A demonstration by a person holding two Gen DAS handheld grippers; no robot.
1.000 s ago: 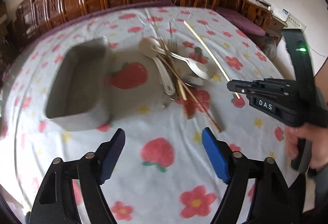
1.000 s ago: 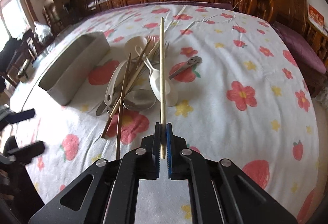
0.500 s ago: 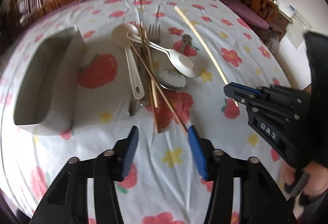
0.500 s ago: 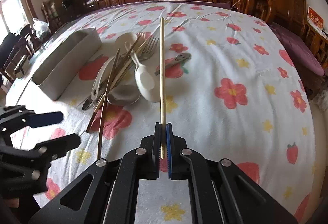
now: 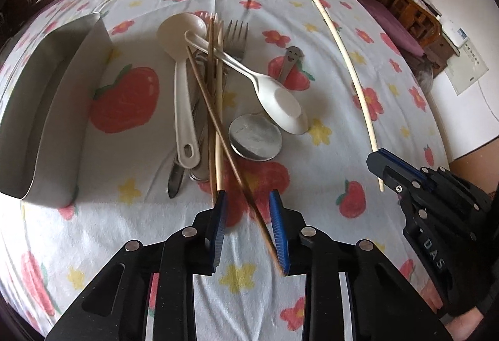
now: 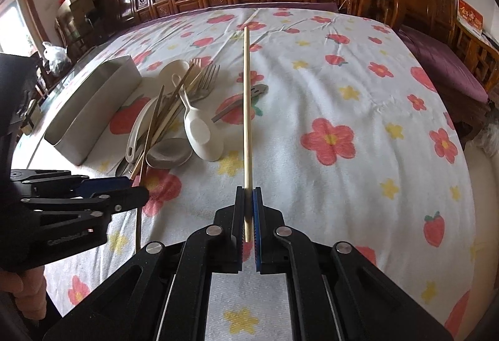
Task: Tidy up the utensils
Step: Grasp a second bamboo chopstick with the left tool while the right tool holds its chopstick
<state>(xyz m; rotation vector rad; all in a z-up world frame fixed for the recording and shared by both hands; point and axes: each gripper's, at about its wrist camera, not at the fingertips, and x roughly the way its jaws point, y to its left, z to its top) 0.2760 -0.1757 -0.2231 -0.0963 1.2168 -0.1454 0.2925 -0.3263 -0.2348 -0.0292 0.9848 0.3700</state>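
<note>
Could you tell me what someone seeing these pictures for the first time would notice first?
Probably the pale chopstick clamped in the right tongs, jutting forward above the flowered tablecloth. Next, the tangled heap of utensils in the middle, beside a grey bin on its left. The left tongs are open, straddling the near end of a dark chopstick from that heap.

soft daylight, heavy fisheye warping

Black hand-held gripper, blue ribbed pads, silver screws, white "DAS" lettering
</note>
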